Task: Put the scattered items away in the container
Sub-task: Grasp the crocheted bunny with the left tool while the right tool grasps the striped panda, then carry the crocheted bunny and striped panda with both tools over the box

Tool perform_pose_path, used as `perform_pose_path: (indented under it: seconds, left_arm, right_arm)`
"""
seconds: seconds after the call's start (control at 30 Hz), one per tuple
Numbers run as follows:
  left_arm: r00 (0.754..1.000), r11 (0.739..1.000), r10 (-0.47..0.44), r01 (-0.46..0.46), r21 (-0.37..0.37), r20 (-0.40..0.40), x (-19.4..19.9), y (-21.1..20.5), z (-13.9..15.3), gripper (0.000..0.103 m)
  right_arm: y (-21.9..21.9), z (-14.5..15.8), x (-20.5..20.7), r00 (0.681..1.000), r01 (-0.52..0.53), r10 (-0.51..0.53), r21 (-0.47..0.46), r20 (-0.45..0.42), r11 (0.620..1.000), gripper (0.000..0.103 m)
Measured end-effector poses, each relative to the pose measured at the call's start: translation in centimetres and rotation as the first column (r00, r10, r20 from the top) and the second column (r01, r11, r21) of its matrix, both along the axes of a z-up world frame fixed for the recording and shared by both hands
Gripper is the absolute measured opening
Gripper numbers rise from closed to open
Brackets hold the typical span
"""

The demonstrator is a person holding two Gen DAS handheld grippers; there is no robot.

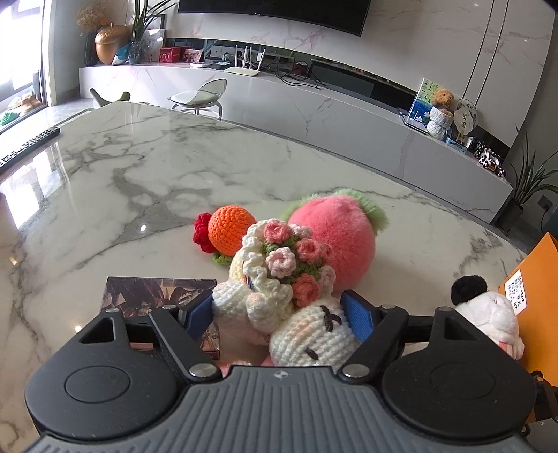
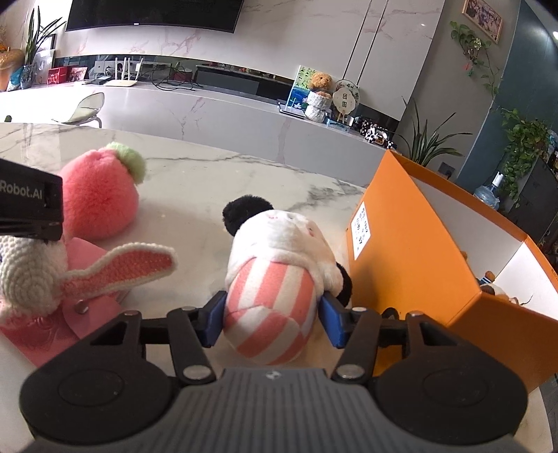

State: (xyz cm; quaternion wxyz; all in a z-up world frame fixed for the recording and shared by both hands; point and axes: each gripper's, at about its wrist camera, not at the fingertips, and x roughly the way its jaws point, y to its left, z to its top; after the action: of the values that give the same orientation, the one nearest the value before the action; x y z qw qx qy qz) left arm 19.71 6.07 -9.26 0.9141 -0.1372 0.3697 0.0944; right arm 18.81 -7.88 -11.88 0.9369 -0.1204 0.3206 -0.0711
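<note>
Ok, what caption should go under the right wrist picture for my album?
Right claw grips a striped panda plush on the marble table, beside the orange box.

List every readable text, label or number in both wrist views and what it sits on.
"Robot.AI": white print on the black body of the left gripper, cut off at the frame edge.
"37": on the white label of the orange box; its other characters are too small to read.
The same white label in the right wrist view: blurred, unreadable.
Small logo on the TV bezel: too small to read.
</note>
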Motion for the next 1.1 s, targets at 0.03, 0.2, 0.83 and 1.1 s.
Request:
perform_pose_path:
  seconds: [0.03, 0.2, 0.83, 1.1]
  left_arm:
    - [1.0, 1.0, -0.001, 0.001, 0.001, 0.001, -0.1, 0.0, 0.1, 0.088]
    - [1.0, 1.0, -0.012, 0.012, 0.005, 0.027, -1.2, 0.1, 1.2, 0.07]
    - [0.992, 0.996, -0.087, 0.086, 0.012, 0.088, -6.7, -1.2, 5.1, 0.056]
    - [0.979, 0.989, -0.149, 0.147, 0.025, 0.138, -9.1, -3.0, 7.5, 0.055]
  right_arm:
    - [0.1, 0.2, -0.2, 1.0, -0.006, 0.006, 0.004, 0.002, 1.0, 0.059]
    - [0.3, 1.5, -1.5, 0.999, -0.027, 0.027, 0.017, 0.023, 0.999, 0.058]
    - [-0.1, 6.2, -8.0, 0.992, -0.072, 0.065, 0.063, 0.111, 0.995, 0.058]
    - [-2.0, 8.2, -10.8, 0.986, -0.044, 0.029, 0.086, 0.164, 0.995, 0.058]
